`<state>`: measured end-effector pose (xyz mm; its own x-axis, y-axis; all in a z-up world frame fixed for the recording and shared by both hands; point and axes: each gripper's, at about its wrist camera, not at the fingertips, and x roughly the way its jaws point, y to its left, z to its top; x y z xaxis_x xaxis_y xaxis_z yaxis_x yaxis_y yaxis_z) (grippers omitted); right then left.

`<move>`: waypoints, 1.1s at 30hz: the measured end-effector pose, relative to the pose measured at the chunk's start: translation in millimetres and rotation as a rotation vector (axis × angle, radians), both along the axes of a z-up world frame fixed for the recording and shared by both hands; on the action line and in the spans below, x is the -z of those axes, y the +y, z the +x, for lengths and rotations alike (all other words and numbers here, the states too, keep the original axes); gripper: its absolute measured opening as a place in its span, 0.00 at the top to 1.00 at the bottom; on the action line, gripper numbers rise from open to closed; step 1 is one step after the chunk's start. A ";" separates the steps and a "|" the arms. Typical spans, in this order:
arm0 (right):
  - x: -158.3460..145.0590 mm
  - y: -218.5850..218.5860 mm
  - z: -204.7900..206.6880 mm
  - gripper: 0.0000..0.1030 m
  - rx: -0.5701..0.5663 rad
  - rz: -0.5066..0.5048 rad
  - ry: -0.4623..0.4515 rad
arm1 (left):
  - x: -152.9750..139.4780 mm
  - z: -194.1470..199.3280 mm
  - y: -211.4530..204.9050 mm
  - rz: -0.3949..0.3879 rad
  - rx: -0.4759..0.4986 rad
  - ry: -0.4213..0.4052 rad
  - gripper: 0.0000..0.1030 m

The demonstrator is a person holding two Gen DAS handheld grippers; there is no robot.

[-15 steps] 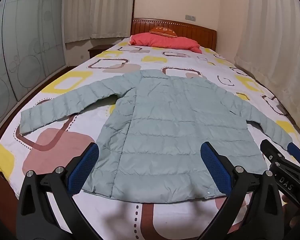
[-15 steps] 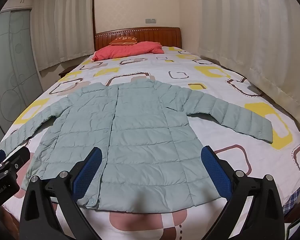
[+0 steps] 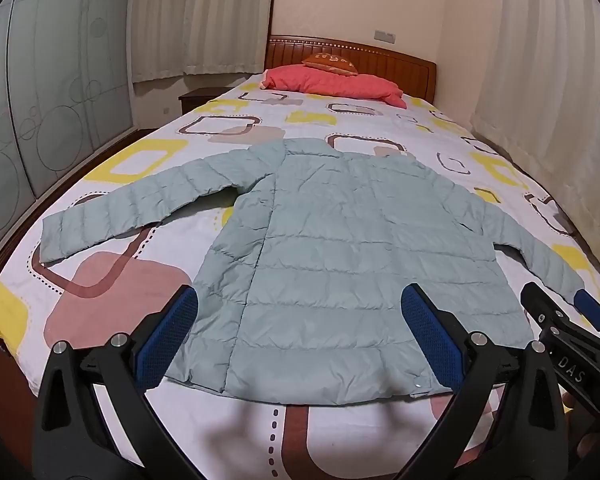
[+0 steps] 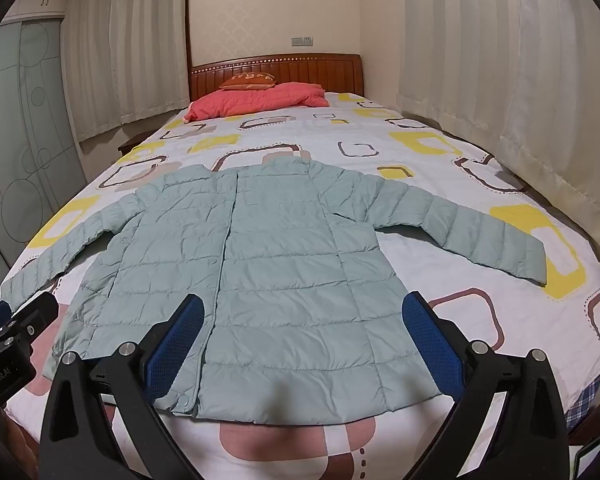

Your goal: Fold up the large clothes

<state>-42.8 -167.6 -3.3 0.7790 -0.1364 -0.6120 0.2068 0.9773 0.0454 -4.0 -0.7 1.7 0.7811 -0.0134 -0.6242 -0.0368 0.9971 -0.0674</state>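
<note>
Grippers [image 3: 300, 336] [image 4: 302, 338] slightly nearer, jaws wide, empty.

A wide bed [image 3: 260, 128] with a reddish wooden headboard [image 4: 276, 70] carries everything here. Its sheet [image 4: 440, 168] is white, printed with rounded squares in yellow, brown and dusty pink. Spread flat across the near half lies a pale green quilted jacket [image 3: 352, 256], collar toward the headboard, hem close to the foot edge, both sleeves stretched out sideways toward the bed's long edges. Up at the head end rests a bunched coral-red quilt [image 3: 332, 84], and a small orange cushion [image 4: 248, 79] sits on top of it, against the headboard
</note>
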 end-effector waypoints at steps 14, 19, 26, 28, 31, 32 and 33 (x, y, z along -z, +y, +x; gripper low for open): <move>0.6 2.7 -1.1 0.04 0.001 0.000 0.001 | 0.8 -0.1 3.2 -0.008 -0.001 0.001 0.02; 1.0 2.6 -0.8 0.04 0.000 -0.001 0.001 | 0.9 0.8 4.4 -0.011 0.001 0.002 0.02; 1.6 2.4 -0.3 0.04 0.001 0.000 0.002 | 1.0 1.1 4.5 -0.012 0.001 0.003 0.02; 1.2 2.5 -0.4 0.04 0.001 0.000 0.002 | 0.9 0.8 4.6 -0.012 0.001 0.002 0.02; 0.8 2.6 -0.6 0.04 0.001 0.000 0.002 | 0.9 1.0 4.6 -0.012 0.001 0.002 0.02; 0.6 2.7 -0.6 0.04 0.001 0.000 0.002 | 0.9 1.1 4.6 -0.013 0.001 0.002 0.02; 0.5 2.7 -0.7 0.04 0.001 0.000 0.002 | 0.9 1.3 4.5 -0.013 0.001 0.003 0.02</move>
